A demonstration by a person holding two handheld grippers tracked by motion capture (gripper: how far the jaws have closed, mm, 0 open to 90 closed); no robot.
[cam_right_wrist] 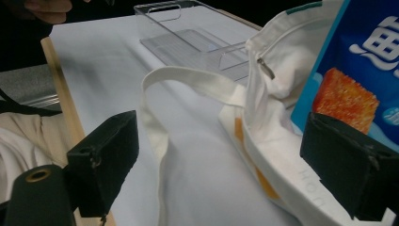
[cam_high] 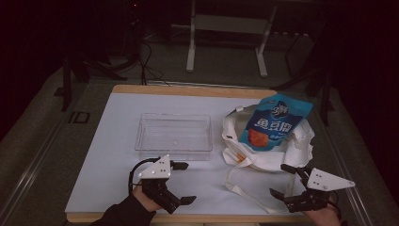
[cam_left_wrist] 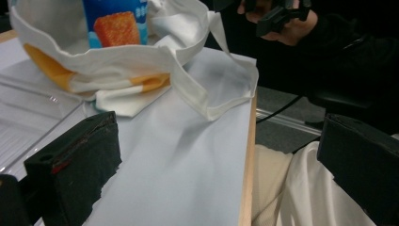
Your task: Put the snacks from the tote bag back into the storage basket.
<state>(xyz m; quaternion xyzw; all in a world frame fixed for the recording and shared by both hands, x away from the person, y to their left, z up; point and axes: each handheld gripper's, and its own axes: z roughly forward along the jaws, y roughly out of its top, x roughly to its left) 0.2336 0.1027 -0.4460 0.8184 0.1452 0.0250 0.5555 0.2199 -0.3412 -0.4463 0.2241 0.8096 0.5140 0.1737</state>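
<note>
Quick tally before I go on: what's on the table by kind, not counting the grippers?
Clear plastic bin: 1
White cloth tote bag: 1
Blue snack packet, sticking out of the bag: 1
Total: 3

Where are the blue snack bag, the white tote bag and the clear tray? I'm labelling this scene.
blue snack bag (cam_high: 275, 123), high view, printed front.
white tote bag (cam_high: 301, 146), high view, right side cloth.
clear tray (cam_high: 173, 149), high view, near wall.
</note>
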